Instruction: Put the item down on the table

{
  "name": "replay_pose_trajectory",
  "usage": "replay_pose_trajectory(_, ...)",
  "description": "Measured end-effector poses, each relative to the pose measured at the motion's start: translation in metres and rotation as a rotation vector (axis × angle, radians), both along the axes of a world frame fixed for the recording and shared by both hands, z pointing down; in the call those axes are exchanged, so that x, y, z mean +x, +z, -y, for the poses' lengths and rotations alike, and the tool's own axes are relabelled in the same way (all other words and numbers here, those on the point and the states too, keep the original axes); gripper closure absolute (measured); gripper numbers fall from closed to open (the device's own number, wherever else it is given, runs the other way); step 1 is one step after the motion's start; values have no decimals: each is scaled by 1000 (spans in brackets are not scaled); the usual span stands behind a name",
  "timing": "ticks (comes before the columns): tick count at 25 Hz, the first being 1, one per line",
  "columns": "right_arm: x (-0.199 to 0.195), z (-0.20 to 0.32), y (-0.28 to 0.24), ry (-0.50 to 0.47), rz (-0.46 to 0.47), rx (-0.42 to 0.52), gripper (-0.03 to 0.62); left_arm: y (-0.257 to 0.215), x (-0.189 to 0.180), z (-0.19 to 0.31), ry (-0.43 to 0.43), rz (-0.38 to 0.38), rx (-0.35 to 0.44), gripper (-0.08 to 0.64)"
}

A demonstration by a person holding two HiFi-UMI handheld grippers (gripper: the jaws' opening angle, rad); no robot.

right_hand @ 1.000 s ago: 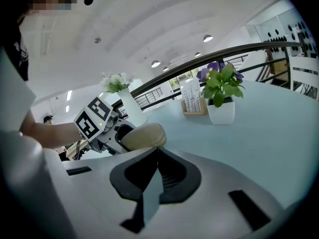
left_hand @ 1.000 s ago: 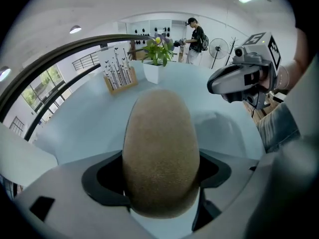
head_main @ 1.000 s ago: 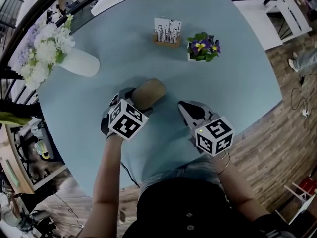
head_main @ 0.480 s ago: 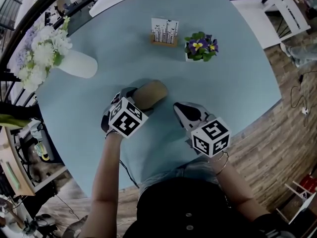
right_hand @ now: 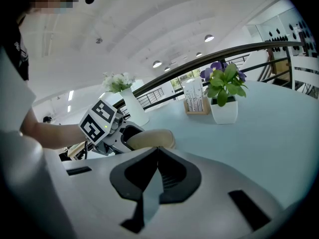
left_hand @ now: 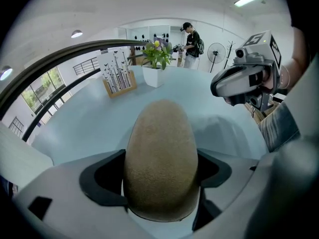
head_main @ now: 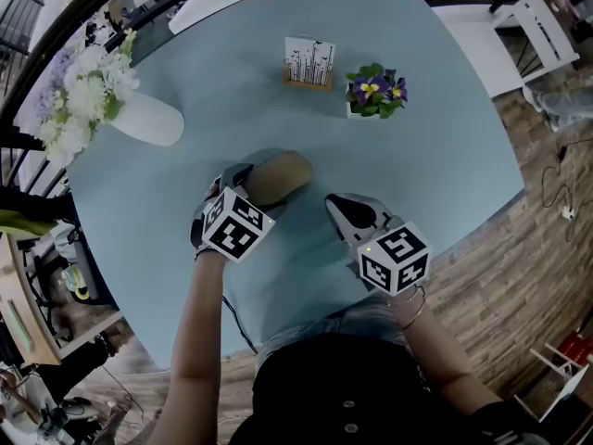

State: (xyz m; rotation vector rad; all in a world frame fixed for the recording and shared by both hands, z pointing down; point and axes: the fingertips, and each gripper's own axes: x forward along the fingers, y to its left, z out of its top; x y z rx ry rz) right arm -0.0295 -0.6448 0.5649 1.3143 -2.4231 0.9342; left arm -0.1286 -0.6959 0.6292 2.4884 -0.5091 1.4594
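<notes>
A tan, egg-shaped fuzzy item (head_main: 275, 176) lies low over the round pale-blue table (head_main: 435, 146). My left gripper (head_main: 243, 185) is shut on the tan item (left_hand: 159, 158), whose rounded end pokes out past the jaws. Whether it rests on the tabletop I cannot tell. To its right, my right gripper (head_main: 339, 206) hovers above the table with its jaws closed together and nothing between them (right_hand: 155, 156). In the right gripper view the tan item (right_hand: 149, 139) and the left gripper's marker cube (right_hand: 101, 119) show at the left.
A white vase of pale flowers (head_main: 139, 114) stands at the table's left. At the back are a small card holder (head_main: 310, 63) and a potted purple-flower plant (head_main: 375, 93). The table's edge runs just in front of the person's body. A person (left_hand: 192, 44) stands far off.
Both grippers have stayed almost in place; the right one shifted slightly left and nearer. The left gripper still holds the tan item.
</notes>
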Motion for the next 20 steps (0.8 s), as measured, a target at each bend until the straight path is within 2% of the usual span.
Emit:
replay_pose_trajectory(6,-4,-1,-7,-11,2,16,584,-10,-5,4,-63,-31,33,150)
replay_pose_trajectory(12,-8,-5,-17,-21,-1,39,584,-30,-1,-4,-109,-115,41,150)
replay_pose_trajectory(20,-12,-8,-52,-49,-1,114,584,-80,5,-23,-231,-296,42,152)
